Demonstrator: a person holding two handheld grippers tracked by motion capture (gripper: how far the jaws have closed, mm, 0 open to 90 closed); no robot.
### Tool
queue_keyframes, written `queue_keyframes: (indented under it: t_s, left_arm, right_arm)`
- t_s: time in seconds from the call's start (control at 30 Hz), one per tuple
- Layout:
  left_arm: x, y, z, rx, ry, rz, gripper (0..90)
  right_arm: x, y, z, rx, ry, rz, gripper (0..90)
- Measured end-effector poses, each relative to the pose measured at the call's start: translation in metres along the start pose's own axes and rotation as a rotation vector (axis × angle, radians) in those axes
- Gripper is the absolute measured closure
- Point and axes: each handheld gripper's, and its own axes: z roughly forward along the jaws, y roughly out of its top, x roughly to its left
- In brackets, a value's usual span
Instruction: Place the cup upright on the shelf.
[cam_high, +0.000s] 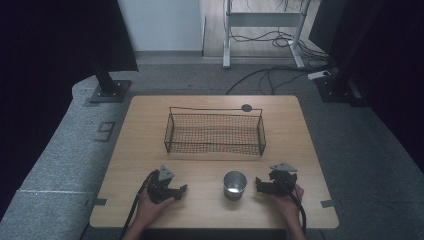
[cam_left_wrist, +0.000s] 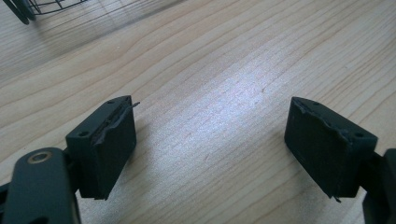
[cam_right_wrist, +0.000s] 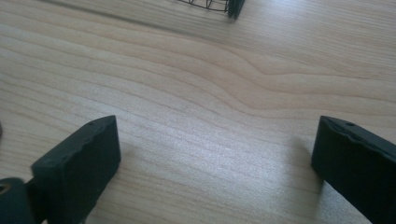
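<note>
A small metal cup (cam_high: 234, 184) stands upright near the front of the wooden table (cam_high: 145, 125), between my two grippers. A black wire basket (cam_high: 215, 132) sits in the middle of the table, with nothing in it. My left gripper (cam_high: 176, 191) rests on the table left of the cup, jaws wide apart over bare wood (cam_left_wrist: 210, 135). My right gripper (cam_high: 262, 184) rests just right of the cup, also open with nothing between its pads (cam_right_wrist: 215, 158). A corner of the basket shows at the top of the left gripper view (cam_left_wrist: 28, 9) and the right gripper view (cam_right_wrist: 229, 7).
A dark round grommet (cam_high: 246, 107) sits at the table's far edge behind the basket. Grey carpet surrounds the table; black stand bases (cam_high: 107, 90) and cables (cam_high: 270, 75) lie on the floor beyond. Bare wood lies either side of the basket.
</note>
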Motion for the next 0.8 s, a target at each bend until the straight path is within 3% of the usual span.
queue_keyframes:
  t_s: [0.37,0.63,0.8]
  left_arm:
    - [0.0,0.0,0.0,0.0,0.001,0.0,16.6]
    - [0.0,0.0,0.0,0.001,0.001,0.0,16.6]
    - [0.0,0.0,0.0,0.0,0.001,0.0,16.6]
  right_arm:
    - [-0.001,-0.001,-0.001,-0.006,-0.001,-0.006,4.4]
    - [-0.003,-0.002,-0.005,-0.024,-0.006,0.014,12.9]
    - [0.002,0.003,-0.018,-0.072,0.006,-0.004,13.4]
